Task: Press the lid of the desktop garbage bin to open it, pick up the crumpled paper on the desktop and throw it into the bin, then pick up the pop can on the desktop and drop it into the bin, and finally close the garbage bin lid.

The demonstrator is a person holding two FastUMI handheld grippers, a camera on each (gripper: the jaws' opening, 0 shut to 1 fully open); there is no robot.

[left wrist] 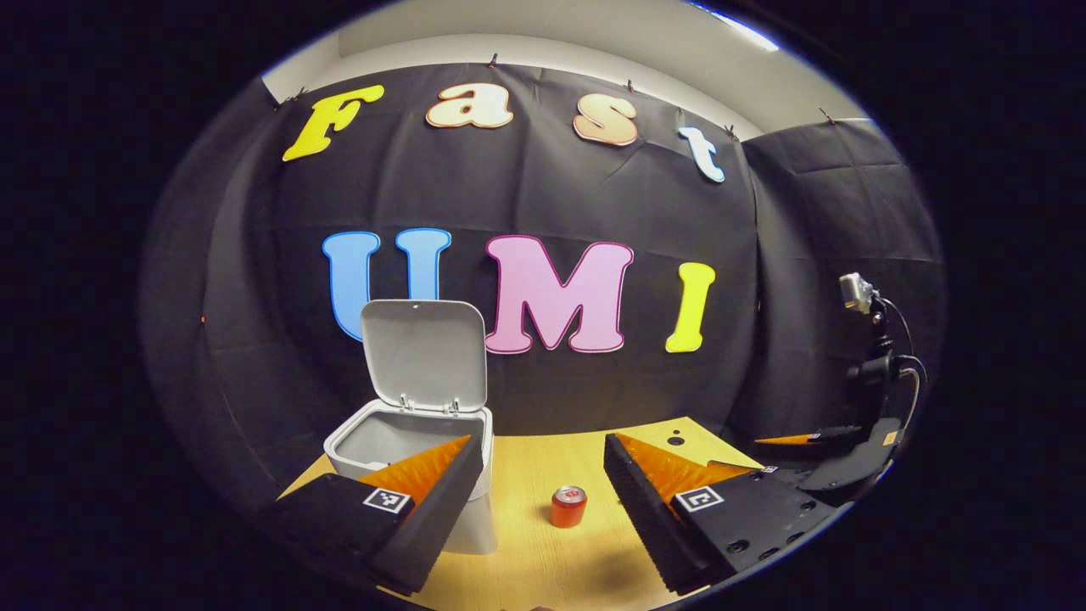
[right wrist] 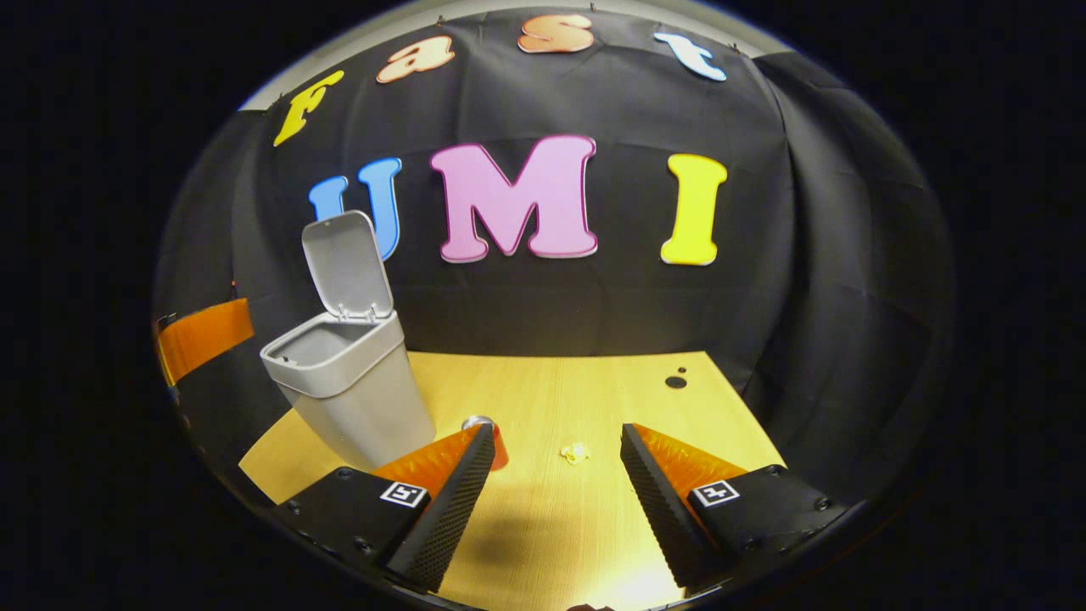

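The crumpled paper [right wrist: 575,452] lies as a small pale wad on the yellow bench [right wrist: 594,526], in the right gripper view at about twelve o'clock from the gap of the right claw [right wrist: 557,484], a little ahead of its fingertips and slightly right of centre; it touches nothing else. That claw stands released, its two fingers spread wide with bare bench between them and nothing held. Just beside its own left finger, at about ten o'clock, the top of the pop can [right wrist: 480,424] peeps out, mostly hidden behind that finger. Farther off at ten o'clock stands the grey garbage bin [right wrist: 352,399] with its lid [right wrist: 348,267] already swung up, so I judge the step in hand to be the pick of the paper. To do it well the right claw should go forward and down with the wad centred between the fingers, tips close to the bench, and close gently, since the paper is light and could skid away or be nudged towards the can. In the left gripper view the left claw [left wrist: 543,492] is likewise released and empty, with the pop can [left wrist: 568,507] upright on the bench [left wrist: 543,552] in its gap at twelve o'clock and the bin [left wrist: 399,441] behind its left finger; it had best keep clear of the bin's mouth.
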